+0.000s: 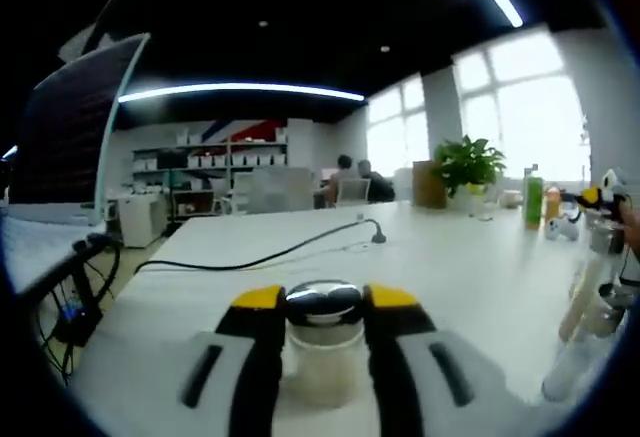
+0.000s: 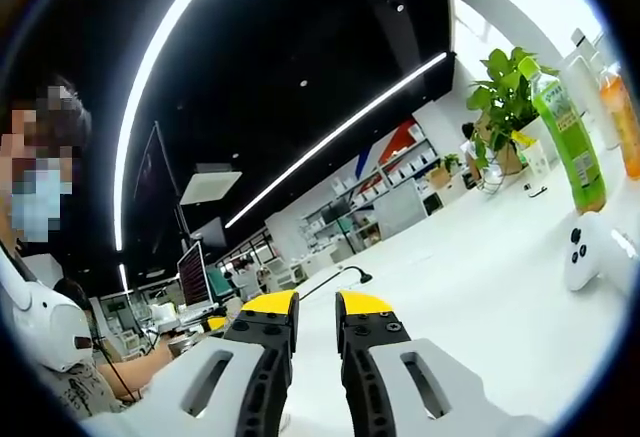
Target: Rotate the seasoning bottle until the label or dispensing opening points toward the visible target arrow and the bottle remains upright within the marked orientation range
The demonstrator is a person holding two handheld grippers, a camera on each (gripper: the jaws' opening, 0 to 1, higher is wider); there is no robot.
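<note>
I am holding the seasoning bottle [image 1: 322,342] between the jaws of my left gripper [image 1: 322,307], which are pinching it from both sides just below its shiny metal cap [image 1: 322,303]; the bottle is standing upright on the white table [image 1: 450,267], close in front of me. Its body looks like clear or frosted glass or hard plastic, pale inside, so I am judging it stiff, smooth and fairly light, likely to slip if I twist too fast and to tip if I push high on the cap. I am taking it at the shoulder, where the wall is straight and the pads sit flat, and I would turn it slowly about its own axis while keeping its base on the table. I cannot make out a label, an opening or the target arrow from here. My right gripper [image 2: 316,307] is hovering over the same table with its jaws nearly together and nothing between them; a green bottle [image 2: 565,137] and a white game controller [image 2: 598,249] are lying well off to its side.
</note>
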